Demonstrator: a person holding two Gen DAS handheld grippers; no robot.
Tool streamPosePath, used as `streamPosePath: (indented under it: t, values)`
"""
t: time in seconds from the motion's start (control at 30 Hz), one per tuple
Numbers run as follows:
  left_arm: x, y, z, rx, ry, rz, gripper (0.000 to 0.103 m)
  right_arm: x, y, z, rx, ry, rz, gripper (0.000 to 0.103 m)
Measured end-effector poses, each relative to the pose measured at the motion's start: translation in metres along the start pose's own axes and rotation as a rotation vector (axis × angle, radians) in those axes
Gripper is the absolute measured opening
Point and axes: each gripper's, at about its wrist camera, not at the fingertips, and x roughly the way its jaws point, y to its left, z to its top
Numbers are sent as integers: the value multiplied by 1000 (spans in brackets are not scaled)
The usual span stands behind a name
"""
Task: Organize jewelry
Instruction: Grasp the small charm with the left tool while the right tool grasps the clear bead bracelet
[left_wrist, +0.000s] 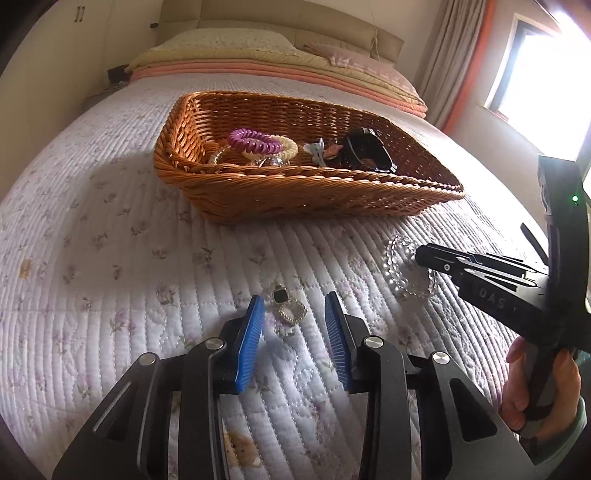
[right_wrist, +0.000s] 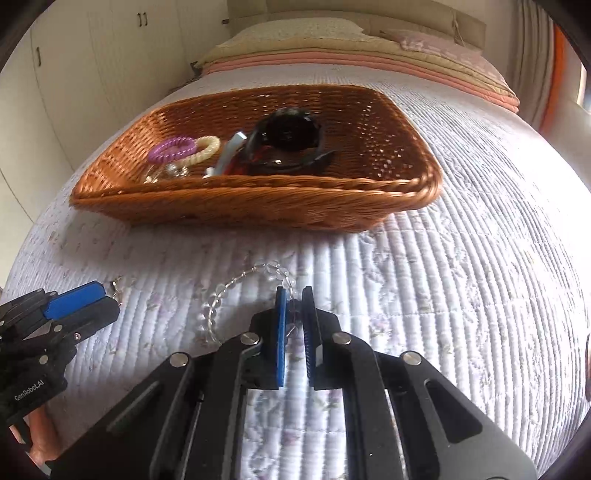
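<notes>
- Holding our left gripper (left_wrist: 295, 306) low over the quilted bedspread (left_wrist: 110, 258), we keep its blue pads (left_wrist: 251, 343) spread wide, with a small cluster of earrings (left_wrist: 288, 306) lying on the quilt between the fingertips, not grasped.
- Our right gripper (right_wrist: 293, 295) has its pads drawn nearly together around one part of a clear beaded bracelet (right_wrist: 236, 280), clenched on the beads where the loop passes between the fingers; the rest of the bracelet trails to the left across the quilt.
- From the left wrist view, we see the same right gripper (left_wrist: 421, 254) reaching in from the right with its tip on the bracelet (left_wrist: 395, 266), just short of the basket.
- A brown wicker basket (left_wrist: 295, 192) sits on the bed beyond both grippers, near the pillows (left_wrist: 221, 44).
- Inside the basket we see a purple coil hair tie (left_wrist: 255, 142) resting on a cream coil hair tie (left_wrist: 284, 149), a pale blue clip (left_wrist: 317, 149) and a black watch (left_wrist: 365, 151).
</notes>
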Motion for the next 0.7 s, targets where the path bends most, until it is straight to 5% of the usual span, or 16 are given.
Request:
streamPosePath:
  t: [0.13,0.47,0.7]
  values:
    - [7,-3,3,16,7,28,14,0,-6,-1,24,-4,53,8]
    - [6,-5,3,13,-7,41,15,-2,-8,-1,45,0,109,22]
    - [7,-6,2,28,0,56,20,8,13,4,-28,6,7,26]
